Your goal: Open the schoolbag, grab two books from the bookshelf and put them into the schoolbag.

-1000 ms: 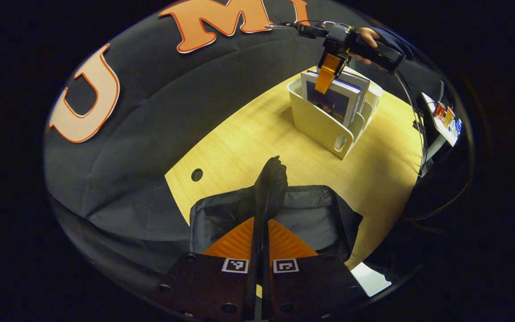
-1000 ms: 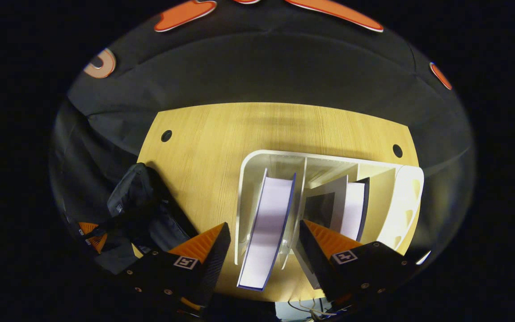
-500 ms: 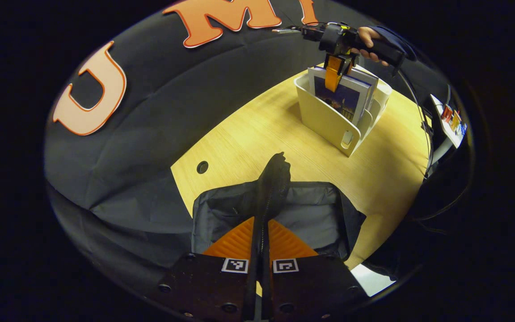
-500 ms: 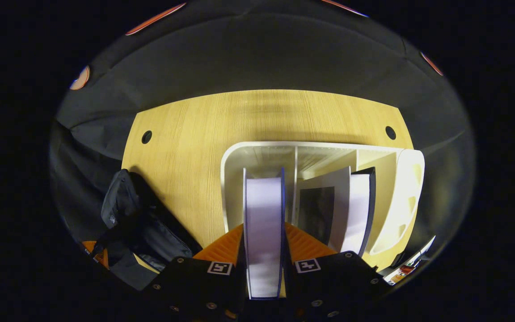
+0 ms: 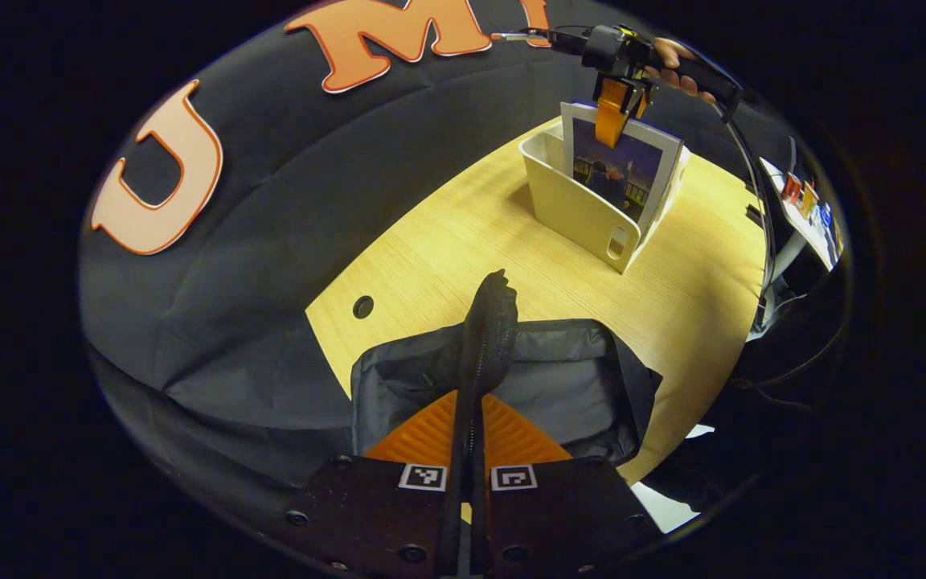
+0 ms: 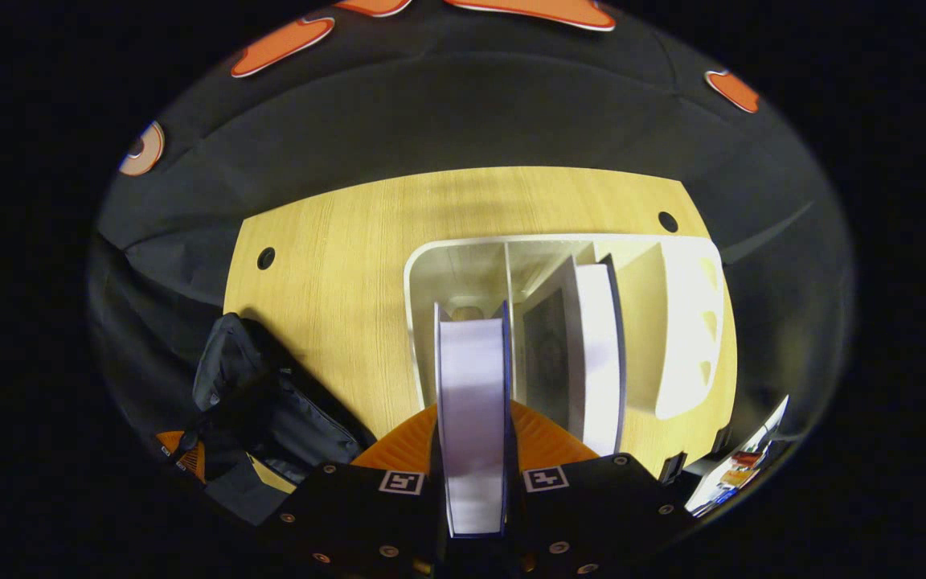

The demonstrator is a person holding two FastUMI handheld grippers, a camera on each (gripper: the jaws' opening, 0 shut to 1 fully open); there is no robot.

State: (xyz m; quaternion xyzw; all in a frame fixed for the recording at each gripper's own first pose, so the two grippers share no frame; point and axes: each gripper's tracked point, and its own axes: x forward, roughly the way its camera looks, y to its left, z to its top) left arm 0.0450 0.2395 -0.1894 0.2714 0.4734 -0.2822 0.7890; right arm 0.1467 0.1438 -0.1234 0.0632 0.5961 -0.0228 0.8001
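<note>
Right tongs (image 6: 471,450) clamp a blue-edged white-paged book (image 6: 471,386) above the cream bookshelf (image 6: 447,273); left tongs (image 5: 467,426) pinch the black fabric schoolbag's rim (image 5: 483,346)

Second book (image 6: 596,354) in bookshelf (image 6: 684,322)

- Two books from where I sit: one book (image 6: 471,418) clamped between my right gripper's (image 6: 473,450) fingers, and a second book (image 6: 596,354) standing in the bookshelf (image 6: 692,322).
- One bookshelf (white, with several slots), on the table (image 6: 334,265).
- One schoolbag (image 5: 559,386), its edge pinched by my left gripper (image 5: 469,450).
- Two grippers, one per hand.
- One table, with two round holes (image 6: 266,258) along its far side.
- One hand (image 5: 676,60) in the left gripper view.
</note>
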